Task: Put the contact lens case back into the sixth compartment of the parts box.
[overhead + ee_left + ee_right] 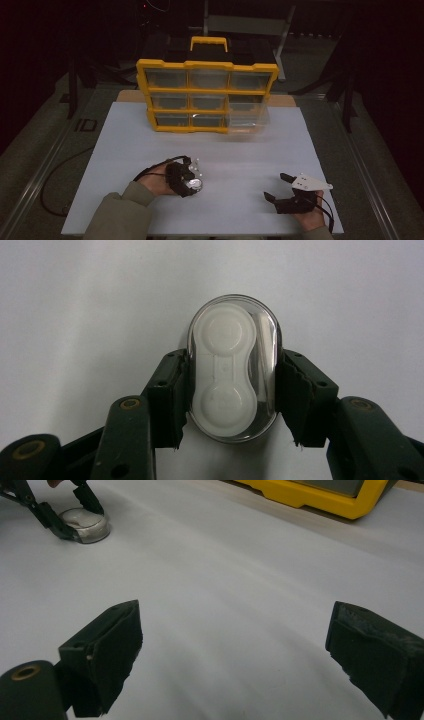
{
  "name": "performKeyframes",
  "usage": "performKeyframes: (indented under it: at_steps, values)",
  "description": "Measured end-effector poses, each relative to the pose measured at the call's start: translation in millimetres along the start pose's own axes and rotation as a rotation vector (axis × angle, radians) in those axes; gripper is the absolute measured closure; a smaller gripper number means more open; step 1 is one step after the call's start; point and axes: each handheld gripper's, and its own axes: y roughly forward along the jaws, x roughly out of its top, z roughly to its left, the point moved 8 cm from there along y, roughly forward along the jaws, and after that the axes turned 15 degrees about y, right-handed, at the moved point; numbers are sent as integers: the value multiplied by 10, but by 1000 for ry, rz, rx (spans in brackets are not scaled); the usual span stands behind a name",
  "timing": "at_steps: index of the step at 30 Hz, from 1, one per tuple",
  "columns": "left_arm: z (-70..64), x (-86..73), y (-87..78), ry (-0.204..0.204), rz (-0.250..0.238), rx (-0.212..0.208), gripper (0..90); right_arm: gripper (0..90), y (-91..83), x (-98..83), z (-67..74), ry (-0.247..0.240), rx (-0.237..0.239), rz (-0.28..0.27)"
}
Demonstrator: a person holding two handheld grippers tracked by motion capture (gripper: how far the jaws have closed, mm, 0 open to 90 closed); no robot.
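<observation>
Left gripper (232,395) clamps the small clear oval plastic case (233,367) across its narrow sides: light, rigid, slick; right gripper (235,655) wide open, empty.

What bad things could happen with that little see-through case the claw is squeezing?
The left gripper pinches the clear oval case only by its smooth curved sides, so it might slip out or pop free. One clear drawer of the yellow organizer already sticks out, so a hand could bump it.
</observation>
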Motion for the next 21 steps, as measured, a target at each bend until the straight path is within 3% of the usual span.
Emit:
performKeyframes:
  at_steps: [11,21]
  values:
    - [59,-53,-148,-23,-17,43,493,77,1,-2,1,1,-1,2]
    - [184,-101,-398,-43,-46,132,493,77,2,-3,0,3,-1,3]
